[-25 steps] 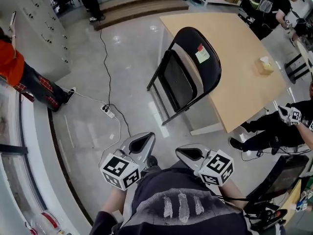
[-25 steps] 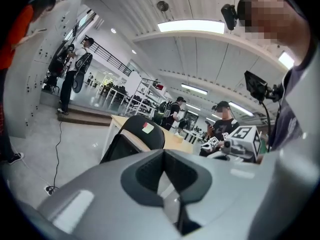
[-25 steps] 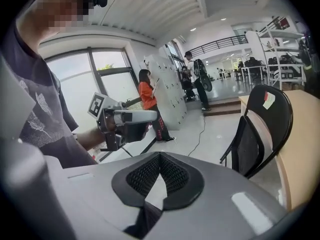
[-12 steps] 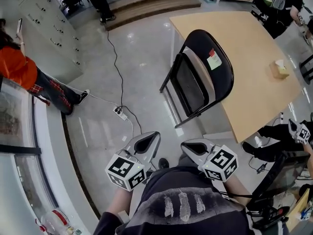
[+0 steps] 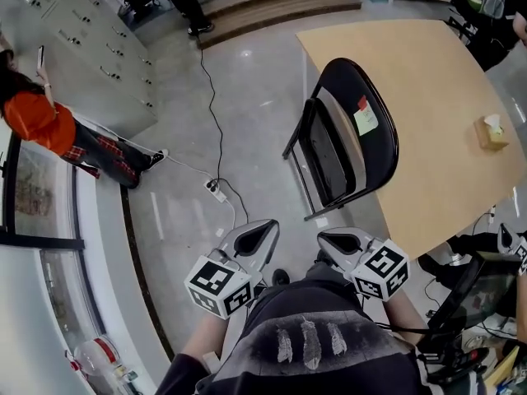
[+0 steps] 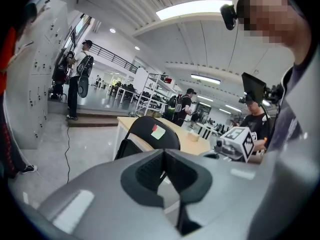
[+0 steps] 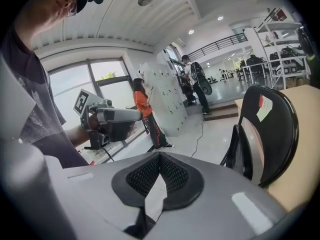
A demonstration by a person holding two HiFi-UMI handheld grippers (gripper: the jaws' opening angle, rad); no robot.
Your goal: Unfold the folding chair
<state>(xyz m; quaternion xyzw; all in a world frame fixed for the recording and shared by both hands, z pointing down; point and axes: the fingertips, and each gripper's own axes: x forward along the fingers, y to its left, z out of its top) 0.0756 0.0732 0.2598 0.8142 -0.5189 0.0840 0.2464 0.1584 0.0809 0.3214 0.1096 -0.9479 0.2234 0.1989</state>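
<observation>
A black folding chair (image 5: 350, 142) stands folded, leaning against the edge of a light wooden table (image 5: 436, 97); a pale sticker sits on its backrest. It also shows in the left gripper view as the chair (image 6: 150, 134) and at the right of the right gripper view as the chair (image 7: 267, 134). My left gripper (image 5: 257, 235) and right gripper (image 5: 339, 241) are both shut and hold nothing. They hang side by side close to my body, well short of the chair and apart from it.
A white power strip (image 5: 216, 189) with a black cable lies on the grey floor left of the chair. A person in orange (image 5: 49, 122) stands by grey lockers (image 5: 99, 48) at the left. A small box (image 5: 492, 132) sits on the table. Steps (image 5: 272, 2) run along the back.
The chair, the table and the floor have slid right and down in the head view and look nearer. Both grippers stay shut and side by side.
</observation>
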